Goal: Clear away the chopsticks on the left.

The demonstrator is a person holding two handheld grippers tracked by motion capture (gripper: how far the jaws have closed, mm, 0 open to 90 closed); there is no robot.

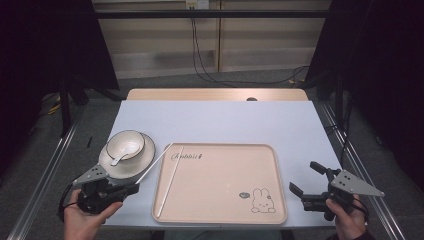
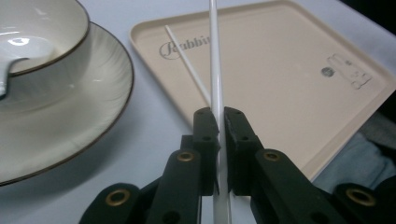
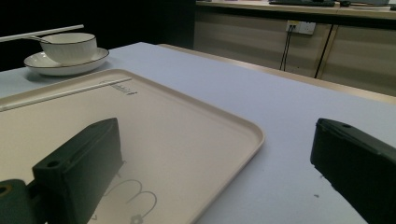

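White chopstick (image 2: 214, 56) pinched in left claw (image 2: 220, 122), long end pointing far-right over tray (image 1: 260, 155) near-left edge. Second chopstick (image 1: 171, 177) lies on tray, just right. Right claw (image 1: 311, 181) open, empty, far off.

Pale blue-grey tabletop (image 1: 220, 122) across the middle of the frame, with a strip of bare wood (image 1: 215, 94) along its far edge. Beyond that, grey floor (image 1: 165, 80) and a beige panelled wall (image 1: 210, 47) at the top centre, carrying a white socket (image 1: 196, 4) with black cables (image 1: 200, 60) hanging down and trailing across the floor. Black curtains (image 1: 45, 45) in the upper left and upper right. Metal rails (image 1: 42, 175) down both sides. Even, soft lighting overhead.
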